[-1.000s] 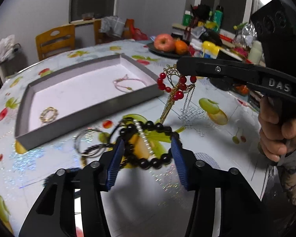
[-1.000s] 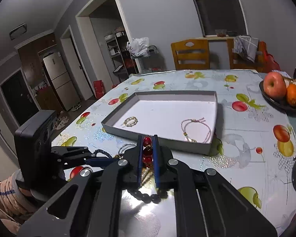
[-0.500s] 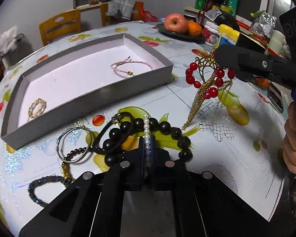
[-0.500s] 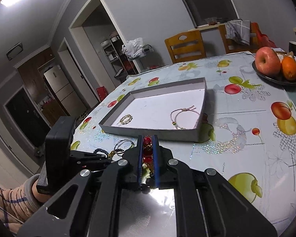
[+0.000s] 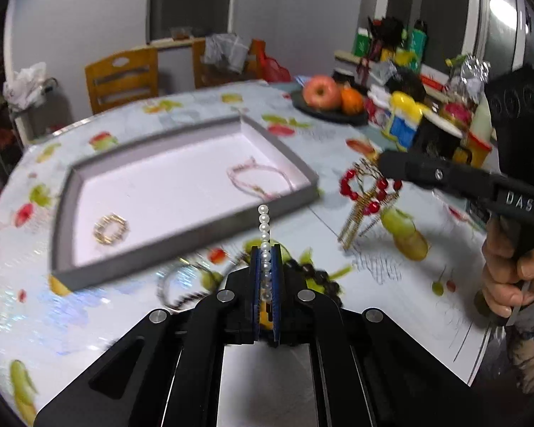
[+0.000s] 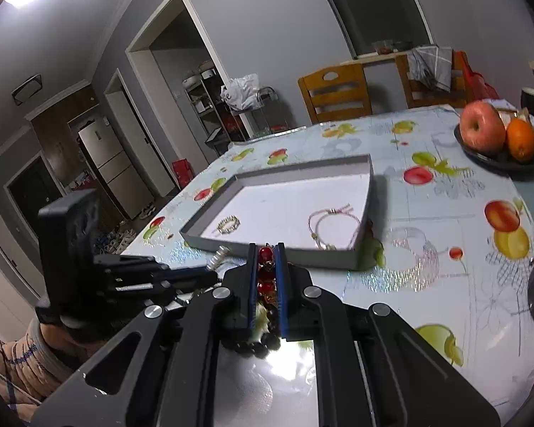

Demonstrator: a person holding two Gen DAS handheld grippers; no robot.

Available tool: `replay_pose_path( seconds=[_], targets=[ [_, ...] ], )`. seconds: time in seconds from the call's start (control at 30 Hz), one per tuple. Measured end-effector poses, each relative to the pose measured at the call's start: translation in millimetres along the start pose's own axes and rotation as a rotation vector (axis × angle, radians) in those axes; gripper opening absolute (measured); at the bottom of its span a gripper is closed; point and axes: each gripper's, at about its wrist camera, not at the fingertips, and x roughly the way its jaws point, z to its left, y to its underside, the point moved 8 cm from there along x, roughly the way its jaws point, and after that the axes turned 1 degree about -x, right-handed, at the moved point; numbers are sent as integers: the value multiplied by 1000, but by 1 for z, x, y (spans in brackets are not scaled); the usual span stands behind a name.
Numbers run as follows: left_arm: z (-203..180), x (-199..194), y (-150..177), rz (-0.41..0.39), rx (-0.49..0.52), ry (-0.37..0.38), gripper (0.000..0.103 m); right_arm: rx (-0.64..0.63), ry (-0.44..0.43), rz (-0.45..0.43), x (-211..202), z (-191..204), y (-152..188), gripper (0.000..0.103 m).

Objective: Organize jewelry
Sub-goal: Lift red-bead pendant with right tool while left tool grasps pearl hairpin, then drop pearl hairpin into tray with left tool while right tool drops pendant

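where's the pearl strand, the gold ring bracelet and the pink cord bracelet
pearl strand (image 5: 264,227), left wrist view, beads above the pads
gold ring bracelet (image 5: 111,228), left wrist view, its rim
pink cord bracelet (image 6: 333,221), right wrist view, its loop

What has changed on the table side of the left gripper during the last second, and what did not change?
The left hand-held gripper closed on the pearl strand and lifted it off the black bead bracelet. The right hand-held gripper stays shut on the red bead ornament. The tray keeps its gold ring and pink bracelet.
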Motion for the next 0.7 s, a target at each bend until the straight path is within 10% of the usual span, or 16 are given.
replay_pose_path(
  seconds=[0.7],
  targets=[
    [116, -17, -66, -67, -95, -60, 6, -100, 32, -43, 46, 26, -90, 9]
  ],
)
